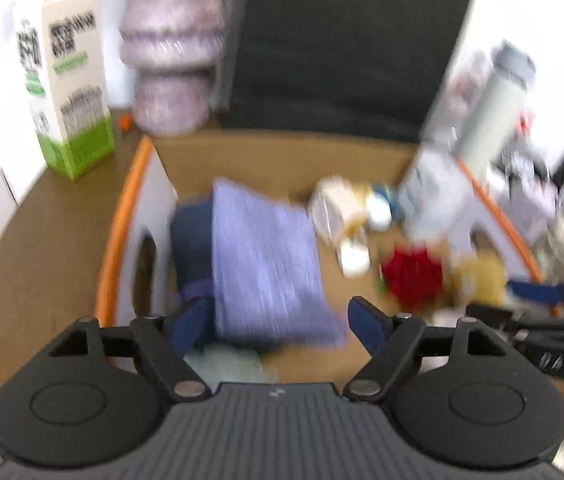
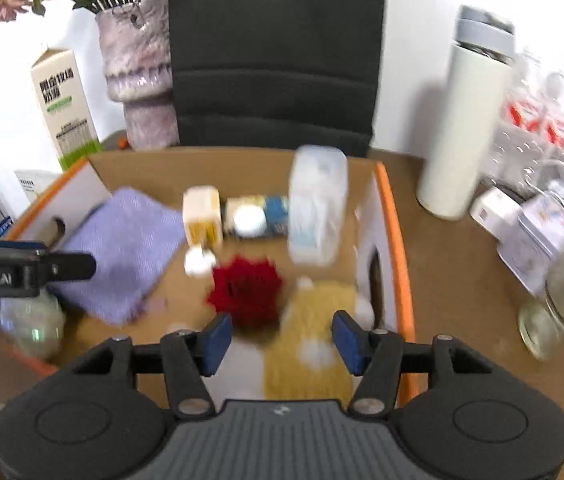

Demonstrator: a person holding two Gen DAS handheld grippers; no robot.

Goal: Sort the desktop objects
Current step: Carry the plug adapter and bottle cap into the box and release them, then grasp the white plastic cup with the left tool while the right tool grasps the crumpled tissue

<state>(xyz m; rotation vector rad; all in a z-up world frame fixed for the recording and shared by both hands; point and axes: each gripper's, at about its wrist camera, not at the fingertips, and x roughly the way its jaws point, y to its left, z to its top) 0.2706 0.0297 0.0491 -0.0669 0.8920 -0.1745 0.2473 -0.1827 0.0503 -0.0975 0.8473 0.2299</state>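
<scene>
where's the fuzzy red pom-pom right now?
The fuzzy red pom-pom lies on the floor of the orange-rimmed cardboard box, mid-frame in the right wrist view, between the lilac knitted cloth and the yellow knitted piece.

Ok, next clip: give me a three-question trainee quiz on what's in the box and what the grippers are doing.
1. True or false: the red flower lies inside the cardboard box.
2. Which stands outside the box? A) purple cloth B) white flask C) yellow cloth
3. Fill in: neither the left gripper nor the right gripper is holding ____.

Key: 1 true; 2 B; 3 anything, both stand open.
</scene>
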